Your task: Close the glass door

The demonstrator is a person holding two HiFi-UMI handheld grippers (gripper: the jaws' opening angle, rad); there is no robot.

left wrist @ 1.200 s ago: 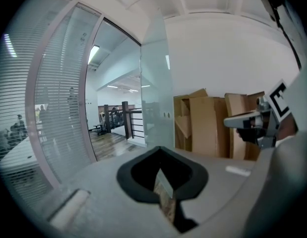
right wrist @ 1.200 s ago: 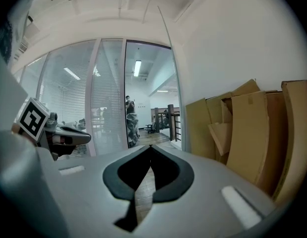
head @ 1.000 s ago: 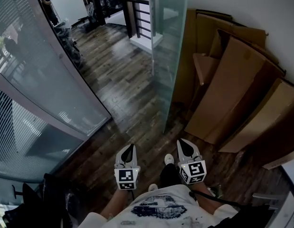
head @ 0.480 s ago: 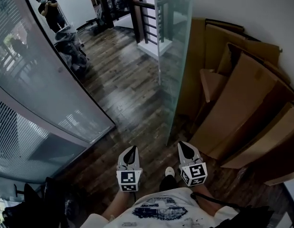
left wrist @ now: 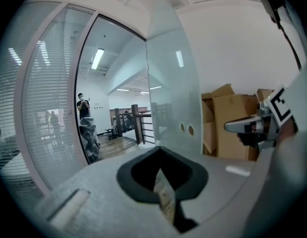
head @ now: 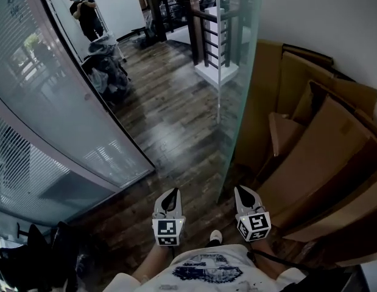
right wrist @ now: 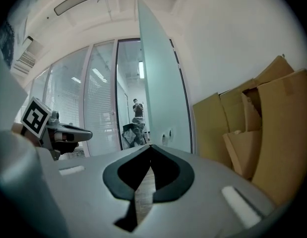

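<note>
The glass door [head: 237, 72] stands swung open, its frosted leaf edge-on to the person wearing the camera and folded back toward the white wall [head: 310, 11]. That is probably why the cardboard sheets [head: 322, 157] are stacked behind the door, in the wedge it makes with the wall, where they are out of the walkway. Two small round holes [left wrist: 187, 129] low on the door look like fittings for a handle, though I can see no handle from here. On the open side of the door the wooden floor [head: 170, 114] runs out to a curved glass partition [head: 54, 102]. Beyond the door's far edge are a dark railing [head: 203, 23] and a person [head: 88, 14] standing well back. Both claws are held low and side by side just short of the door's near edge, pointing roughly level at it, which looks to me like an approach rather than a push. The left gripper [head: 172, 192] is pinched to a point, its jaws meeting with nothing between them. The right gripper [head: 242, 190], the one nearer the door, is also closed and empty. Neither touches the glass yet, so the closing has not begun.
</note>
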